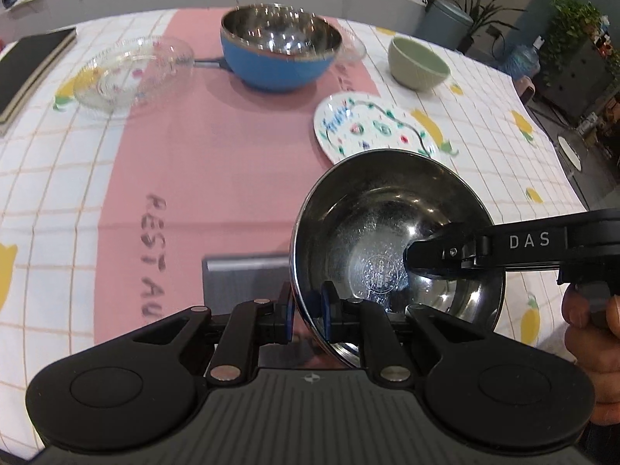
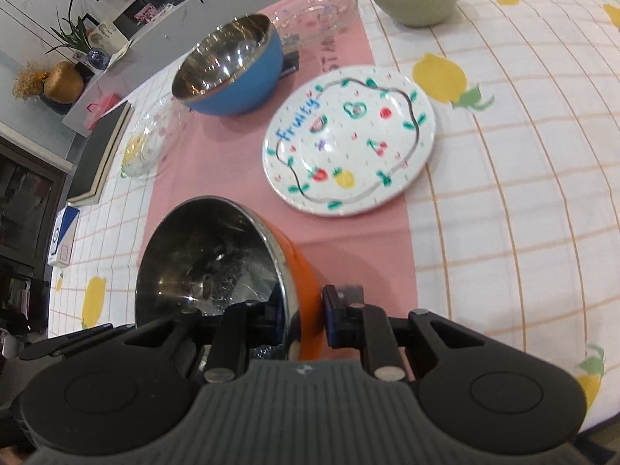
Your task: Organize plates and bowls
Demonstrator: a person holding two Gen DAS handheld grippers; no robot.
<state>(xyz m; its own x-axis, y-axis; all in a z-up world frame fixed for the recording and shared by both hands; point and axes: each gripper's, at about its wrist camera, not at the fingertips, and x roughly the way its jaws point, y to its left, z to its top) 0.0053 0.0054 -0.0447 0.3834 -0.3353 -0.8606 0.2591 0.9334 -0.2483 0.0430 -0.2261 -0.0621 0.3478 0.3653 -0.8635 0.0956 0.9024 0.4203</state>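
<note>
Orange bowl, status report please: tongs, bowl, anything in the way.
Left tongs and right tongs both shut on orange bowl rim, opposite sides. Bowl tilted, empty. Fruity plate and blue bowl ahead.

Both wrist cameras are looking steeply down past their own gripper, close above the desk (image 1: 58, 178), sharing the fruit plate (image 2: 348, 139) and blue bowl (image 1: 277, 48) ahead.

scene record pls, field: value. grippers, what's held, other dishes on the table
left gripper: shut on rim of orange bowl
right gripper: shut on opposite rim of the same bowl
blue bowl: on pink runner, far side, empty
green bowl: right of blue bowl, empty
fruit plate: between orange bowl and green bowl
glass plates: one left of blue bowl, one behind it
</note>
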